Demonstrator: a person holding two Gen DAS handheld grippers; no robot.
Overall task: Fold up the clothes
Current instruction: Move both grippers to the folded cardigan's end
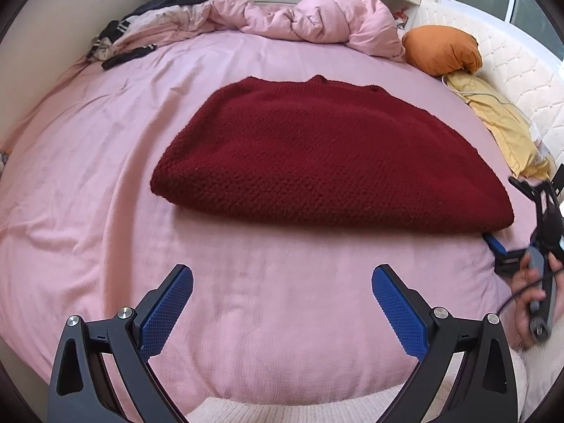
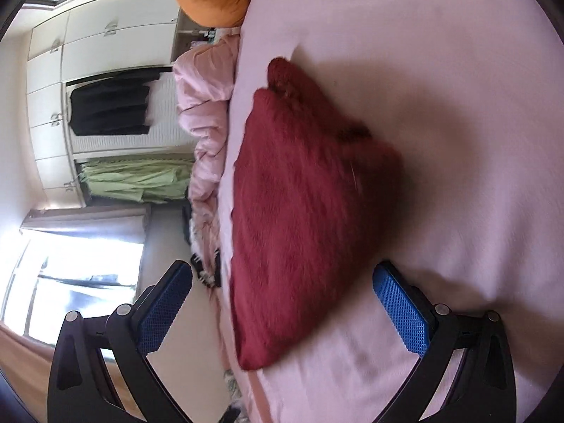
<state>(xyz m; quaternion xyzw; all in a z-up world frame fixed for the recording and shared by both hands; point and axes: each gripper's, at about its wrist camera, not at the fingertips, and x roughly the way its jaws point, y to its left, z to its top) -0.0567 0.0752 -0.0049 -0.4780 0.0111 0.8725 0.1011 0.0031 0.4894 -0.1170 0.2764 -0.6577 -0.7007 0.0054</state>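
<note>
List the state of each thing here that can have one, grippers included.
Red sweater: folded, lying flat on the sheet, held by neither gripper.
Left gripper: open, empty, above bare sheet short of the sweater.
Right gripper: open, turned sideways at the sweater's right corner, one finger at its edge.
Pink duvet: bunched at the far side.
Bed sheet: spread, lightly wrinkled.

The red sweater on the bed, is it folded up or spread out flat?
Folded. The red sweater lies on the pink sheet as a thick compact bundle with a doubled rounded front edge, and no sleeves stick out.
</note>
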